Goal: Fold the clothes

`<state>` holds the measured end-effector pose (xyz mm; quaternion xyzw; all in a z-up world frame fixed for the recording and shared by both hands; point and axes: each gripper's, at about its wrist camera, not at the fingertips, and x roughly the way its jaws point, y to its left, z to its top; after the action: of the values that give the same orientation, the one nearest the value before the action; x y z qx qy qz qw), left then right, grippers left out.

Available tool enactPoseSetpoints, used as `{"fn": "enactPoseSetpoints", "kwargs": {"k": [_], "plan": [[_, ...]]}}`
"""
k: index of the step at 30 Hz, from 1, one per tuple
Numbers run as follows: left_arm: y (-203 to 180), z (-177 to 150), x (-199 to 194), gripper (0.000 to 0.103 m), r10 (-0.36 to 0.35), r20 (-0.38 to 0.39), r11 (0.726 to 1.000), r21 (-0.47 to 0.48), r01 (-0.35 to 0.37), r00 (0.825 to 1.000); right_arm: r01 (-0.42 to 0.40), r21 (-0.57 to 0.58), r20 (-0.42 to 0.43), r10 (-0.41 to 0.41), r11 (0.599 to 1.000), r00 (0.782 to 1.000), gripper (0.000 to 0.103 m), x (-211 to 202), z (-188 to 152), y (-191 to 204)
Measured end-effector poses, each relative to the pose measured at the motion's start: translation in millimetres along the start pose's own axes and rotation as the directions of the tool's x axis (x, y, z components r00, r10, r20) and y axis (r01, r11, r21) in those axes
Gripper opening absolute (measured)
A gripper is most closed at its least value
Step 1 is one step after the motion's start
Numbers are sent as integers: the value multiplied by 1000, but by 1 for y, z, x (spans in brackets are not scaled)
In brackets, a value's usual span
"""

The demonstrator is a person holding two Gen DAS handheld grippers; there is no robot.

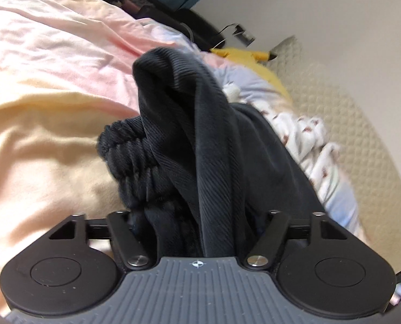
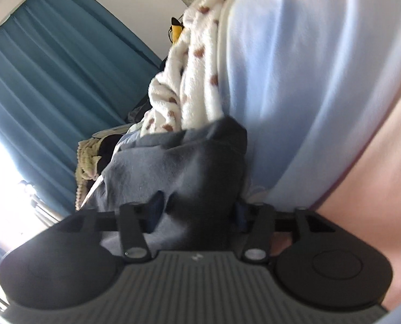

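A dark ribbed garment [image 1: 189,140] with a gathered waistband [image 1: 124,145] fills the middle of the left wrist view and drapes over my left gripper [image 1: 197,229]. The cloth hides the fingertips, and a bunch of it runs down between the jaws. In the right wrist view the same dark garment [image 2: 189,167] is bunched between the jaws of my right gripper [image 2: 197,213], held above the bed. Its blue finger pads [image 2: 157,202] press into the cloth from both sides.
The bed is covered by a pink and yellow blanket [image 1: 43,81]. A white spotted fleece [image 1: 306,135] [image 2: 184,81], a light blue sheet [image 2: 295,67], a yellow plush toy [image 1: 243,54] and a quilted pillow [image 1: 343,124] lie near the wall. A teal curtain [image 2: 52,67] hangs at the window.
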<state>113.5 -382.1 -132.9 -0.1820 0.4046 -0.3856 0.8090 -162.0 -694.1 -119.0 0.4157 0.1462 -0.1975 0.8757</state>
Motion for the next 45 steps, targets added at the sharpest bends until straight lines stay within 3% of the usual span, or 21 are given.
{"fn": "enactPoseSetpoints", "kwargs": {"k": [1,7,9,11,16,21,26,30,33,37,40,43,45], "plan": [[-3,1,-6,92,26,7,1000,16,-26,1000,11,-21,11,-11,1000,1000,64,-4,2,6],[-13,13,-58,97,89,103,986,134,-102,991,86,-128,30,-82,988,996,68,-23,17,49],[-14,21,-81,97,102,140,980,154,-124,985,100,-167,73,-89,981,993,70,-39,17,62],[-18,27,-110,98,118,183,972,182,-151,976,99,-195,122,-76,976,990,76,-54,21,78],[-21,42,-182,99,153,299,945,234,-228,942,37,-294,143,6,955,990,77,-64,34,139],[-24,54,-253,100,226,418,888,284,-363,880,-65,-429,111,124,901,986,77,-71,26,216],[-24,57,-324,100,320,534,818,262,-512,783,-187,-465,51,237,866,970,78,-62,-1,296],[-22,50,-372,100,394,608,718,265,-643,690,-319,-512,-26,356,798,934,78,-51,-42,359],[-11,45,-406,101,476,621,678,192,-710,623,-389,-529,-94,403,754,910,78,-40,-81,403],[16,37,-438,102,526,624,685,91,-722,577,-470,-557,-163,464,685,871,78,-39,-133,452],[35,32,-450,102,565,608,691,21,-723,558,-481,-586,-182,473,652,862,78,-46,-164,477],[46,29,-455,102,596,598,679,-18,-734,536,-478,-599,-191,465,643,865,78,-50,-187,489],[53,27,-457,102,608,589,683,-46,-729,532,-474,-616,-204,454,629,867,78,-50,-197,491]]}}
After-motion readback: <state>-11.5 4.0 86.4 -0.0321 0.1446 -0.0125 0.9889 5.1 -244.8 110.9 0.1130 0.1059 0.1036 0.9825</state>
